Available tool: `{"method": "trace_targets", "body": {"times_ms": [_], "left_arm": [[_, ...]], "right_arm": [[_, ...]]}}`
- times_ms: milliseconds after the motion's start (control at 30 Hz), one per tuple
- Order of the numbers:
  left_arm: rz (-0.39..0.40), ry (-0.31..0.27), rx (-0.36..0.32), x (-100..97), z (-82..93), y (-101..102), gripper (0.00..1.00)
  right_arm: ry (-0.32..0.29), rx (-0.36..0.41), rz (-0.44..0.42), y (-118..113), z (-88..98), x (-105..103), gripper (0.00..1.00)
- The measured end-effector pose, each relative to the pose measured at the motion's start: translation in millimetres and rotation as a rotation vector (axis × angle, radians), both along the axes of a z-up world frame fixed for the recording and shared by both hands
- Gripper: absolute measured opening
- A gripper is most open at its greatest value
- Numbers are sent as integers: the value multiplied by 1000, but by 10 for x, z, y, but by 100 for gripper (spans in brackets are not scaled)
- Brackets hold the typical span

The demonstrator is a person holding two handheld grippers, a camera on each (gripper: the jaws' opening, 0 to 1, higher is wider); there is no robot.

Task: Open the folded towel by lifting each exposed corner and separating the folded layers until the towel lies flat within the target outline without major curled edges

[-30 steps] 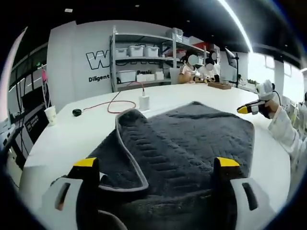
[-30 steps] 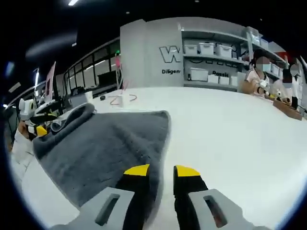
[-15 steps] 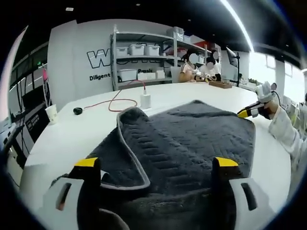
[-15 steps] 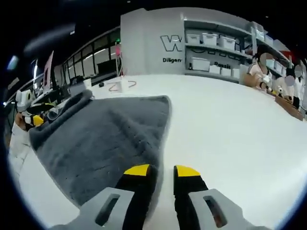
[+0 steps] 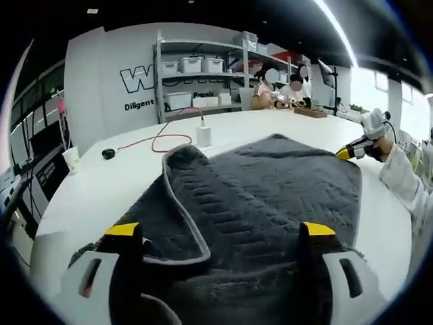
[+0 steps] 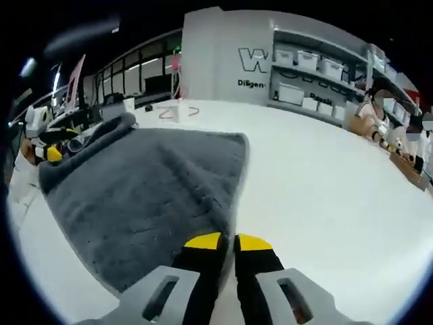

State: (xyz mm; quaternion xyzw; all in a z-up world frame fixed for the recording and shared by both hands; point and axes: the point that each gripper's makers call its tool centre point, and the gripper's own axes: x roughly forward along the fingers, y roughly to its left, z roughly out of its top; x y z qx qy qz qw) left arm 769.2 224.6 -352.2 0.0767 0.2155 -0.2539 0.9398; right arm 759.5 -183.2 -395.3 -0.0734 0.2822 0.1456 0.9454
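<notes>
Left gripper view: white table before shelving, red cable far left. Dark grey towel spread across it, one flap folded over at left. Left gripper spread wide at the near edge.

Right gripper view: same table. Right gripper pressed together, pinching the towel at its near right edge

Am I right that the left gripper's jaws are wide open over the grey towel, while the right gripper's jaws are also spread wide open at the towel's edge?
Not quite. The left gripper does stand wide open over the grey towel, but in the right gripper view the right gripper has its jaws nearly closed, pinching at the towel's edge.
</notes>
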Motion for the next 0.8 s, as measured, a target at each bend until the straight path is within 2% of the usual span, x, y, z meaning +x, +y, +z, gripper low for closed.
{"method": "trace_targets", "body": {"times_ms": [200, 400, 567, 800], "left_arm": [[2, 5, 1, -10, -11, 8, 93], [6, 6, -1, -13, -10, 20, 93], [7, 4, -2, -17, -4, 24, 93], [12, 10, -5, -15, -13, 41, 93]], "right_arm": [[-6, -65, -9, -62, 6, 2, 0], [-4, -62, -11, -70, 2, 1, 0], [-5, -88, -16, -118, 5, 4, 0], [-3, -136, -57, -292, 3, -2, 0]]}}
